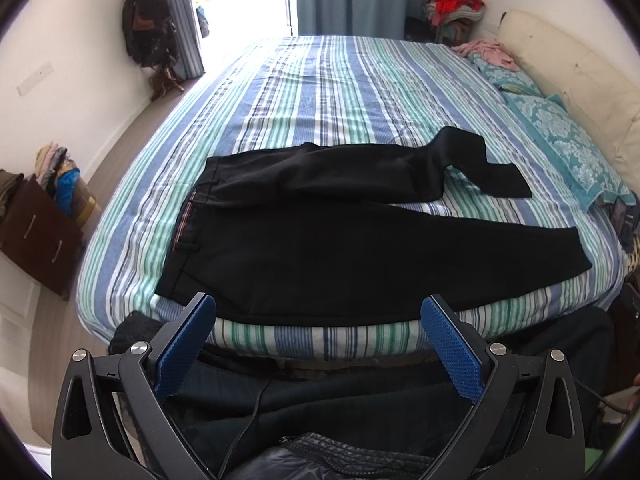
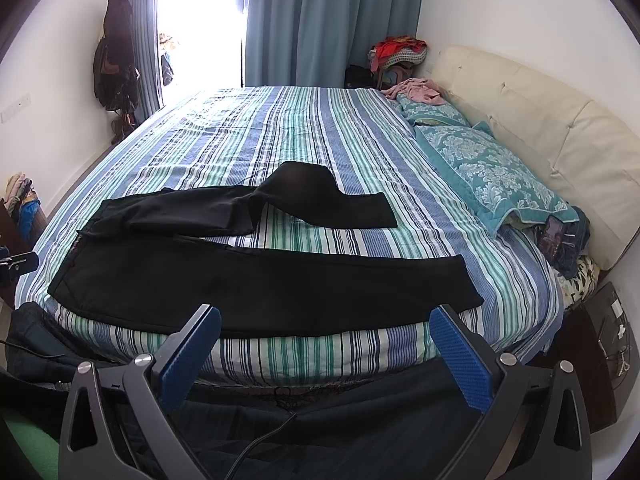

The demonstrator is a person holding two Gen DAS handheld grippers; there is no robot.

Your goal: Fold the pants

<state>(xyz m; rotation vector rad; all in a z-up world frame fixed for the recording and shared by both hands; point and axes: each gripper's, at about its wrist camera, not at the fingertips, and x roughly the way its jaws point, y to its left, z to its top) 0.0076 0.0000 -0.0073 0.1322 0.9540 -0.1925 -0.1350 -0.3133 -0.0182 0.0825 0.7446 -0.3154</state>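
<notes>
Pants (image 1: 320, 240) lie spread near the front edge of the striped bed (image 1: 340, 80), waistband to your left, unfolded: the near leg runs flat, the far leg is kinked with its cuff doubled over. Your left hand-held gripper (image 1: 318, 312) and right hand-held gripper (image 2: 326, 322) both hang released and empty before the bed edge. Judging by this, every fold is ahead: straighten that far leg, then lay one leg over the other.
</notes>
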